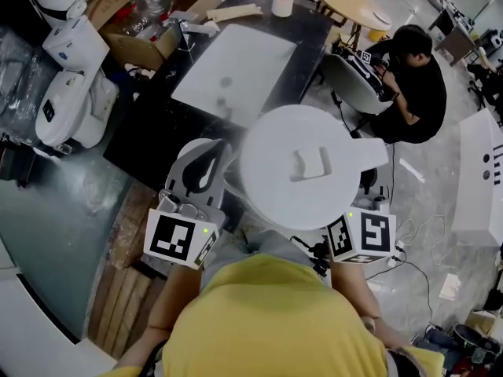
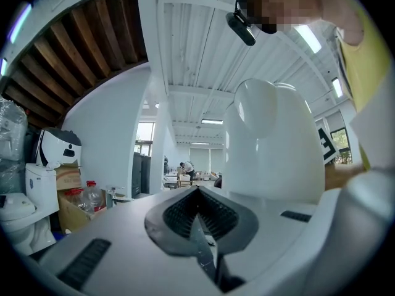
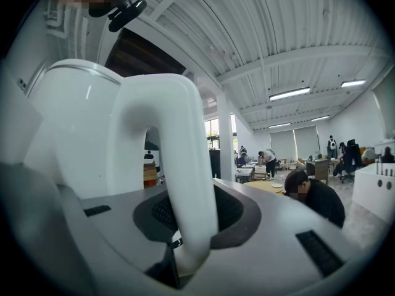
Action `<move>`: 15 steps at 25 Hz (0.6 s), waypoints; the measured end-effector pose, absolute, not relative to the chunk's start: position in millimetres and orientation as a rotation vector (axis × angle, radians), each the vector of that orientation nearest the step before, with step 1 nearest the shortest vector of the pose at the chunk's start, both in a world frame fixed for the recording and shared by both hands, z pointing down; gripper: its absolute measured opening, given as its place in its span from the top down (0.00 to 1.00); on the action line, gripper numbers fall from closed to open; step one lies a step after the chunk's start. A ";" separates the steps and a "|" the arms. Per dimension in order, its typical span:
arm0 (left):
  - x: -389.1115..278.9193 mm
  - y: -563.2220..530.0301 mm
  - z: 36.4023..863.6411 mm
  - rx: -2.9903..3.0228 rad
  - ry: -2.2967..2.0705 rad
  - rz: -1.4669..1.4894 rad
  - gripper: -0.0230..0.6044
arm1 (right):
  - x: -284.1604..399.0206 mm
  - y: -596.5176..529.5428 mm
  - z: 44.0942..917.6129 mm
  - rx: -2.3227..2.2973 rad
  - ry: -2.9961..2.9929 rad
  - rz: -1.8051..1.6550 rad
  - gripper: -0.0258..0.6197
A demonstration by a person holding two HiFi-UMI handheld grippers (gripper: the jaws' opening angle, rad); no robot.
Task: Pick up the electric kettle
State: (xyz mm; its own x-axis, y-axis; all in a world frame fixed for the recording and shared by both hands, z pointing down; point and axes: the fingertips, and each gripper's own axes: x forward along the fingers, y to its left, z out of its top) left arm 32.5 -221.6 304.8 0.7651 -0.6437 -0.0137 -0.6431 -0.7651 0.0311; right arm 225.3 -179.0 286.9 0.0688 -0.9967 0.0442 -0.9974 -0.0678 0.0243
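Now right gripper (image 3: 191, 222) clasps arched handle (image 3: 178, 159) of glossy kettle (image 1: 302, 167).

1. A dark tabletop (image 1: 149, 144) stands ahead. It carries a flat white board (image 1: 236, 65) and an open cardboard box (image 1: 157, 34) with plastic bottles (image 1: 153, 2) in it.
2. The floor (image 1: 440, 151) is grey concrete, with cables (image 1: 416, 265) trailing across it at the right. A wooden pallet (image 1: 118, 281) lies beside the tabletop.
3. A round wooden table (image 1: 354, 5) stands beyond, and a person in black (image 1: 416, 85) sits bent over near it.
4. The ceiling (image 3: 278, 36) is white, ribbed and crossed by beams, with lit strip lights (image 3: 290, 94).
5. A white pillar (image 3: 223, 137) rises mid-room, and tall bright windows (image 3: 308, 142) fill the far end.
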 end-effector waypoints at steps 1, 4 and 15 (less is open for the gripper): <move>33.3 -220.8 304.3 2.930 -1.065 -0.037 0.95 | 225.8 -175.8 286.9 2.254 -2.109 0.025 0.81; 35.2 -218.4 303.1 2.934 -1.059 -0.040 0.95 | 228.3 -166.7 287.0 2.251 -2.092 0.032 0.81; 41.6 -215.2 300.0 2.954 -1.045 -0.042 0.95 | 230.4 -155.2 292.2 2.226 -2.100 0.042 0.81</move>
